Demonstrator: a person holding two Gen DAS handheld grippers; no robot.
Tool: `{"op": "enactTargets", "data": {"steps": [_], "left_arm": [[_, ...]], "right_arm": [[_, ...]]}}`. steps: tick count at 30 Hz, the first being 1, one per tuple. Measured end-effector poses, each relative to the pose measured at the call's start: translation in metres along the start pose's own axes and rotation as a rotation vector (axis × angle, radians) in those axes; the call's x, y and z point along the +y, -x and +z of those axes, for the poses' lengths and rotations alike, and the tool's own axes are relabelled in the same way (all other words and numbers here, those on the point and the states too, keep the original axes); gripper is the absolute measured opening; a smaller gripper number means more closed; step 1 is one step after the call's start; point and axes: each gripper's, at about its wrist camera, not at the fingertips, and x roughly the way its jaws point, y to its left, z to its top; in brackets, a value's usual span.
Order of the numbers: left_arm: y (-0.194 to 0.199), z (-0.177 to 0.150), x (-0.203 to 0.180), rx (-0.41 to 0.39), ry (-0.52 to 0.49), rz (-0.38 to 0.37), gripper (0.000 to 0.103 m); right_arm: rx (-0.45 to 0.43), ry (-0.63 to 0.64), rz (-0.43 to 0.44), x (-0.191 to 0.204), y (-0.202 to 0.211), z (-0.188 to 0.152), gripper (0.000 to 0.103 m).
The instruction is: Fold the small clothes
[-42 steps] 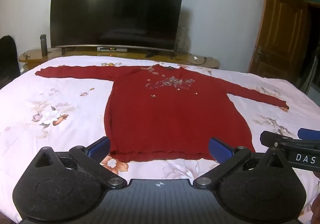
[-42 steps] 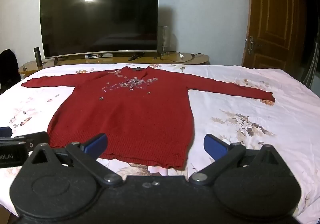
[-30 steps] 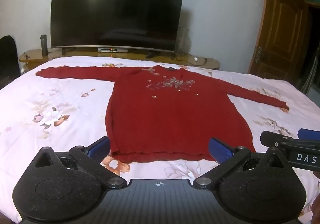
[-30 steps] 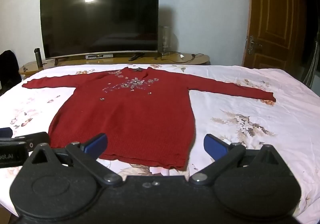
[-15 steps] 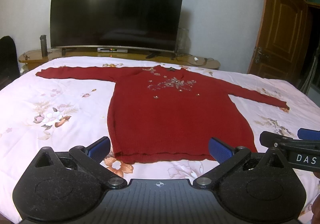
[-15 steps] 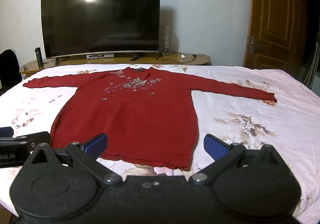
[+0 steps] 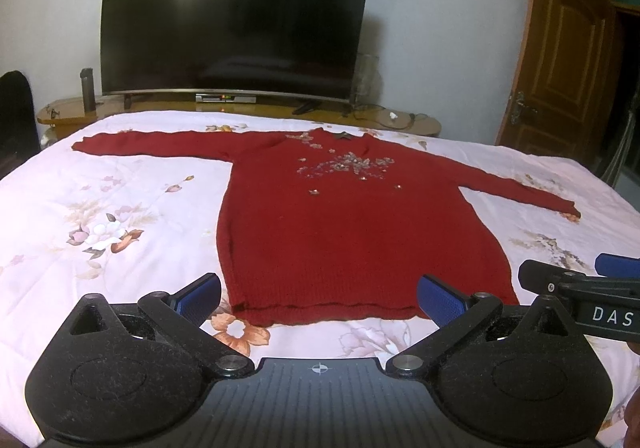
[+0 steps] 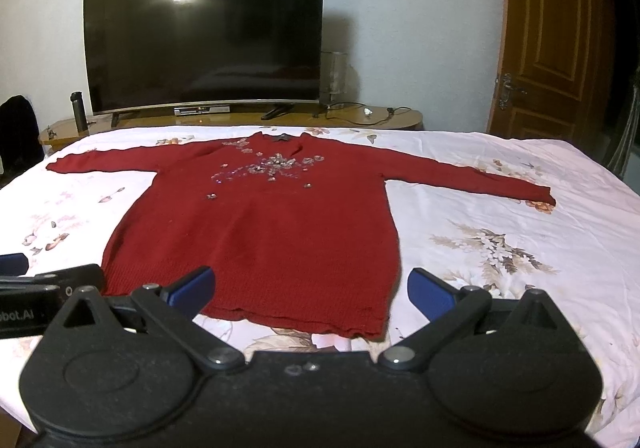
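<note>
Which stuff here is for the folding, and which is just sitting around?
For the folding:
sweater, spread flat on the bed
left claw, open
right claw, open

Just sitting around:
TV
TV stand
bottle
door
cables

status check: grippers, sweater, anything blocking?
Left gripper and right gripper open, empty, short of the hem. Red sweater flat on the bed, sleeves spread, unfolded. Nothing on it.
</note>
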Motion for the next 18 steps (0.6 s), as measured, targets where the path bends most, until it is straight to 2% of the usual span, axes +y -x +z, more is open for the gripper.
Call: {"op": "enactTargets", "data": {"steps": [18], "left_arm": [[-0.0001,-0.0006,0.0021,0.002,-0.002,-0.001,0.103]], "right_arm": [[0.002,-0.002,0.004,-0.0014,-0.0011,0.0000,0.102]]}}
